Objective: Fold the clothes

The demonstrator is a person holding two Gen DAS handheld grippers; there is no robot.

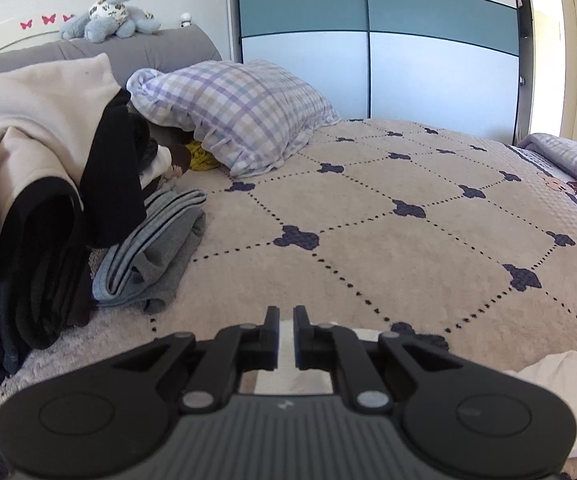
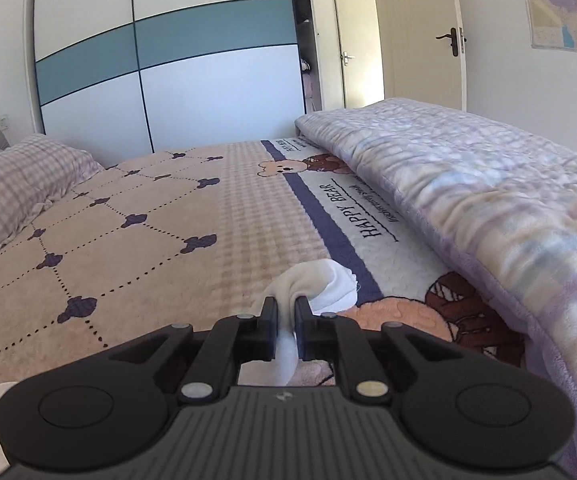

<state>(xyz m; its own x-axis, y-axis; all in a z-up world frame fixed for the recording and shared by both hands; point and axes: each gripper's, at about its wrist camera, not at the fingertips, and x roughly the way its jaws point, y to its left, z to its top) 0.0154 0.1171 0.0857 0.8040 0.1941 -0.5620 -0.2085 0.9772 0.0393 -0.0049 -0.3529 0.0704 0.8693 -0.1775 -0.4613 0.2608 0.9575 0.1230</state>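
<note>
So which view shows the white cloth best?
The right wrist view: the white cloth bunches up between the closed jaws. The left wrist view shows only a white strip behind its jaws and an edge at lower right.

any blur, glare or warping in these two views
Left wrist: sharp, fisheye bends the wardrobe lines, doorway blown out. Right wrist: folded quilt smeared at the right edge, daylight bright on the bedspread, white cloth in the right tongs fairly crisp.
</note>
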